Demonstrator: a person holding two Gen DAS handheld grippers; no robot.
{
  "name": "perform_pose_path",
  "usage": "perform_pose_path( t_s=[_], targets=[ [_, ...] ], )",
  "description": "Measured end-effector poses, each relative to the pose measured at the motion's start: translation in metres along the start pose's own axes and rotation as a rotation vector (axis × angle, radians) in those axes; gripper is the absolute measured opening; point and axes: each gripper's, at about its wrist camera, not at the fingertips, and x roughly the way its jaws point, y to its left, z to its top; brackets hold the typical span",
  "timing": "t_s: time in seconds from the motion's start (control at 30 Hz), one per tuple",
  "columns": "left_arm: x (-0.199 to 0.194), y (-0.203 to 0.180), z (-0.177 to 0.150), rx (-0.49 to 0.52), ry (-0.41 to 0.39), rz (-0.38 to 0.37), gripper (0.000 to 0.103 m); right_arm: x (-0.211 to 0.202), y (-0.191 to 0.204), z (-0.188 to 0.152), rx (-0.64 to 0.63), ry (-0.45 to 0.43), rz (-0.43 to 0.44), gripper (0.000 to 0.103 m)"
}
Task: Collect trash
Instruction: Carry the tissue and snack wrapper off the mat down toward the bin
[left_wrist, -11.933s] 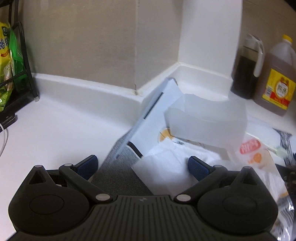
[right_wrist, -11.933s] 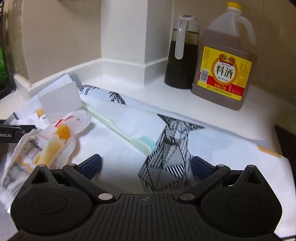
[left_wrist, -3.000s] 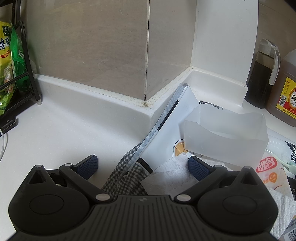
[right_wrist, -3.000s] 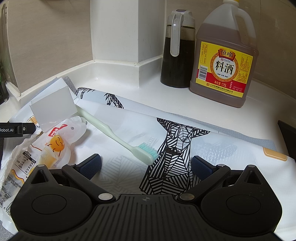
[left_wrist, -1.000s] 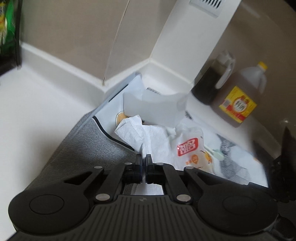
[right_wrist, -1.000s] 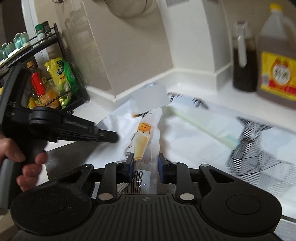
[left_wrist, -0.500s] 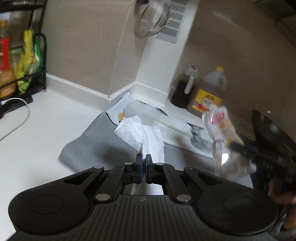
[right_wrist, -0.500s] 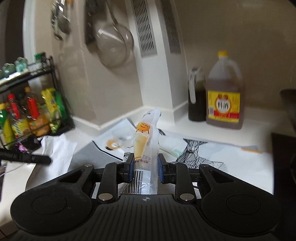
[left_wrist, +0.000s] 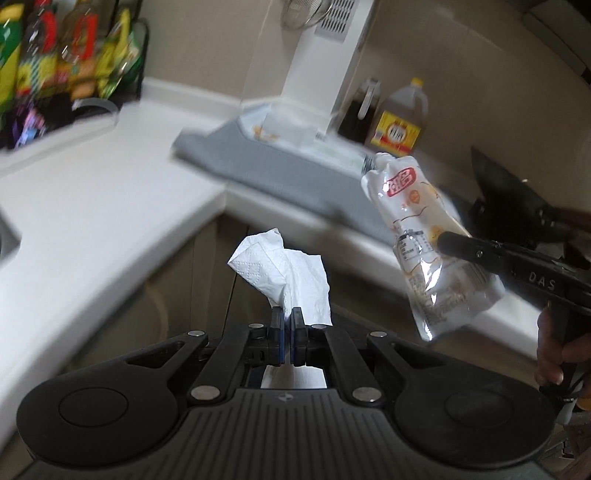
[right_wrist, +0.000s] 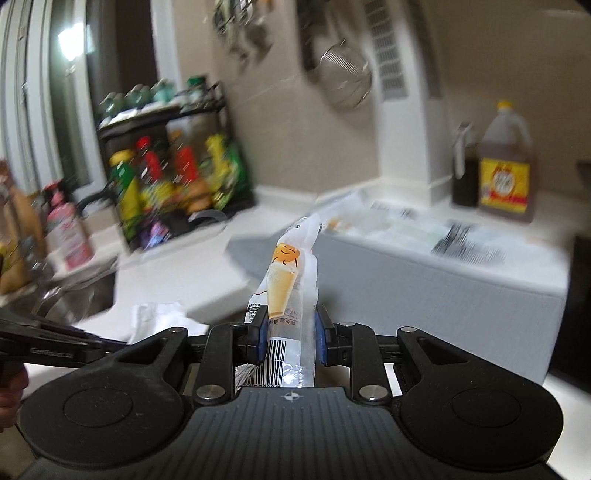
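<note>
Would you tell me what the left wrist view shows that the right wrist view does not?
Only the left wrist view shows the left gripper pinching the white tissue, and the pouch's red label. Only the right wrist view shows the right gripper clamped on the drink pouch, with its barcode. Both show the pouch, tissue, grey mat and yellow-labelled jug.

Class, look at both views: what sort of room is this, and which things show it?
Most likely a home kitchen: a white countertop, a rack of sauce bottles, and a strainer hanging on the wall.
</note>
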Motion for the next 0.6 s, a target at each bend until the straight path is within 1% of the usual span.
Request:
perform_pose_path(
  t_s=[0.1, 0.23, 0.3, 0.43, 0.6],
  targets=[
    [-0.003, 0.008, -0.024, -0.031, 0.016, 0.021, 0.002, 0.003, 0.015, -0.022, -0.016, 0.063, 0.019, 0.027],
    [-0.005, 0.015, -0.043, -0.033, 0.01, 0.073, 0.002, 0.012, 0.027, -0.045, -0.029, 0.129, 0.022, 0.027],
    [-0.005, 0.016, -0.046, -0.033, 0.009, 0.089, 0.002, 0.016, 0.032, -0.053, -0.034, 0.149, 0.024, 0.027],
    [-0.005, 0.017, -0.05, -0.04, 0.009, 0.096, 0.002, 0.02, 0.04, -0.062, -0.039, 0.176, 0.035, 0.027],
    [0.001, 0.016, -0.052, -0.038, 0.018, 0.088, 0.002, 0.022, 0.043, -0.065, -0.05, 0.193, 0.028, 0.027]
  ],
)
